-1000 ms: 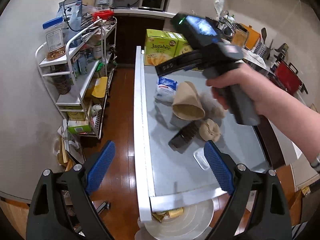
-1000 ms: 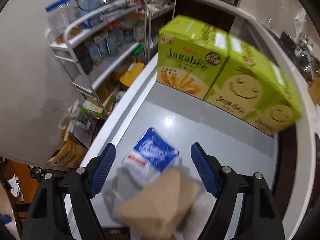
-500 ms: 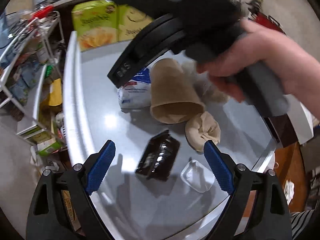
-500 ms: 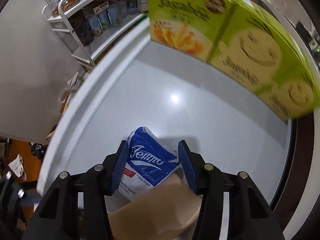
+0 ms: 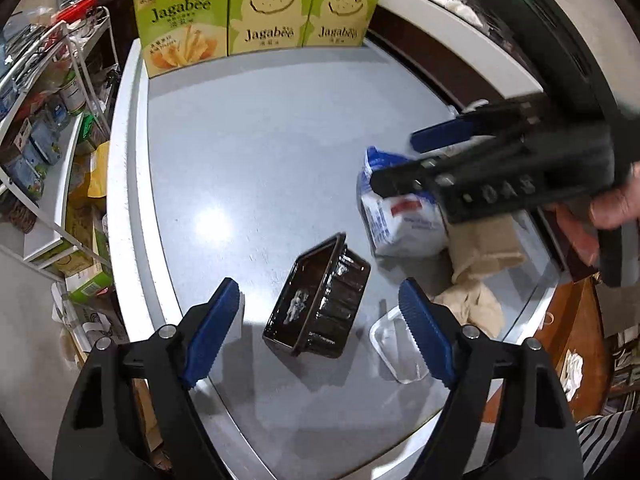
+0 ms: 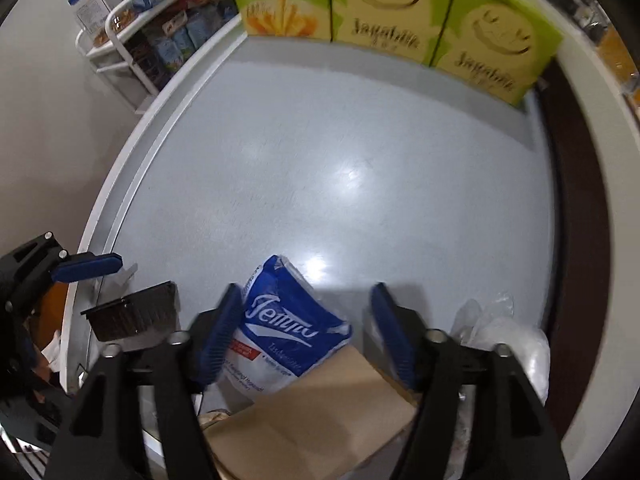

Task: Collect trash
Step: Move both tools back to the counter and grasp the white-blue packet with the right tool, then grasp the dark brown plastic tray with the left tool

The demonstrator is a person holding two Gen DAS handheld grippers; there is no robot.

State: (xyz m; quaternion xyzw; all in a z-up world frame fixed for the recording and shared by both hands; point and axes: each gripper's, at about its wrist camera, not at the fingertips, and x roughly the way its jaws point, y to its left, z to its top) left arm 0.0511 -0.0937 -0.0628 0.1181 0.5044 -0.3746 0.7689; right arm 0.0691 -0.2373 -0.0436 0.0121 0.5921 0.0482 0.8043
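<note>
A black plastic tray (image 5: pixel 320 300) lies on the grey table (image 5: pixel 260 140), between the open jaws of my left gripper (image 5: pixel 320 322), which hovers above it. A blue and white Tempo tissue pack (image 6: pixel 284 332) lies between the open jaws of my right gripper (image 6: pixel 306 334); its left pad looks close to or touching the pack. The pack (image 5: pixel 400 216) and right gripper (image 5: pixel 404 162) also show in the left wrist view. A brown paper bag (image 6: pixel 316 416) lies under the right gripper. A clear plastic lid (image 5: pixel 396 344) and crumpled brown paper (image 5: pixel 476 308) lie nearby.
Three green Jagabee boxes (image 5: pixel 256 16) stand at the table's far edge. A white wire shelf rack (image 5: pixel 44 128) with groceries stands left of the table. Crumpled clear plastic (image 6: pixel 504 336) lies right of the right gripper. The table's white rim (image 5: pixel 124 184) runs along the left.
The left gripper has moved in over the table toward the black tray. The right gripper's jaws, narrowed around the tissue pack half a second ago, stand wider now.
</note>
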